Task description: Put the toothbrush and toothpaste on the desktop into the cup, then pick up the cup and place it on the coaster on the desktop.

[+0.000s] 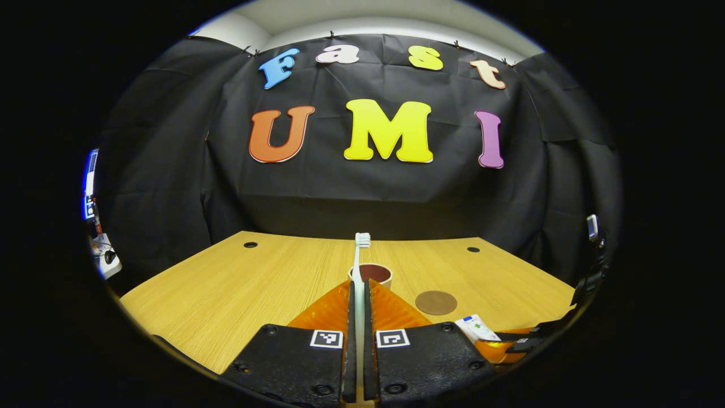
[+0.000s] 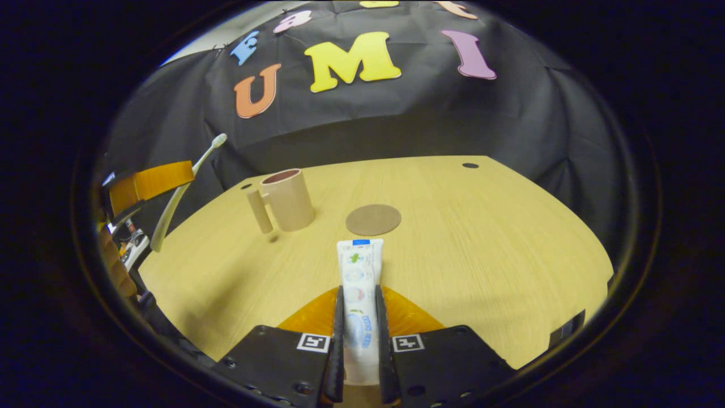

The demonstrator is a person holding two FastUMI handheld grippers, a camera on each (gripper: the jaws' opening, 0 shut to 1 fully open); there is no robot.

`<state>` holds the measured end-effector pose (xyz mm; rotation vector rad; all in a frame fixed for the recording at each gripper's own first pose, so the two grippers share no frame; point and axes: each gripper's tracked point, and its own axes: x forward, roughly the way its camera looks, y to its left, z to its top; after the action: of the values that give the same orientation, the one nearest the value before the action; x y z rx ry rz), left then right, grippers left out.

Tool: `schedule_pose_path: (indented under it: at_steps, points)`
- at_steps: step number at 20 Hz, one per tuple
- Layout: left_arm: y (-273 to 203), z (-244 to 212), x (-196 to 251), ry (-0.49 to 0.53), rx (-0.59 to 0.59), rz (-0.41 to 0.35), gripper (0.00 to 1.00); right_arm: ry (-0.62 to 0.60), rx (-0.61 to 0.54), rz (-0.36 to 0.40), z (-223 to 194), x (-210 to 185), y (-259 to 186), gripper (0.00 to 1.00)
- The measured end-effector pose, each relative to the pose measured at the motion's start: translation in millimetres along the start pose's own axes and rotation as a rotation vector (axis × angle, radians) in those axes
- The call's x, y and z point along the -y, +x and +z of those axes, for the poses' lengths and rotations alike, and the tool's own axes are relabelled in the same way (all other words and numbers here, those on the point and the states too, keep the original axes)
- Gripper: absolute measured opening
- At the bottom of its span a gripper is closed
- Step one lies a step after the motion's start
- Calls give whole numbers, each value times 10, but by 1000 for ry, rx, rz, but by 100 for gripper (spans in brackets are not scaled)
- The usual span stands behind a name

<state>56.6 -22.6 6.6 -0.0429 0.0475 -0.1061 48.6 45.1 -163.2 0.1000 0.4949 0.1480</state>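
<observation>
In the left gripper view, the lower handle of the toothbrush [image 1: 359, 294] is hidden between the tongs [image 1: 359, 294], and the near rim of the cup [image 1: 371, 274] is covered by it. The toothpaste [image 1: 477, 327] is partly masked by the other tongs at the picture's edge. In the right gripper view, the tube's lower end [image 2: 359, 317] lies hidden between the fingers [image 2: 338, 340]; its print is too small to tell.

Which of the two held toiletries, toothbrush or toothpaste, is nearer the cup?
The toothbrush, shut in the left gripper, lined up before the cup; the toothpaste sits farther back.
</observation>
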Motion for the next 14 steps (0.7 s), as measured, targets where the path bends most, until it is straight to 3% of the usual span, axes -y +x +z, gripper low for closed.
schedule_pose_path:
  at_steps: [14]
  points:
    - [1104, 534, 148, 41, 52, -48, 7, -34, 149, 47, 854, 47, 96, 25]
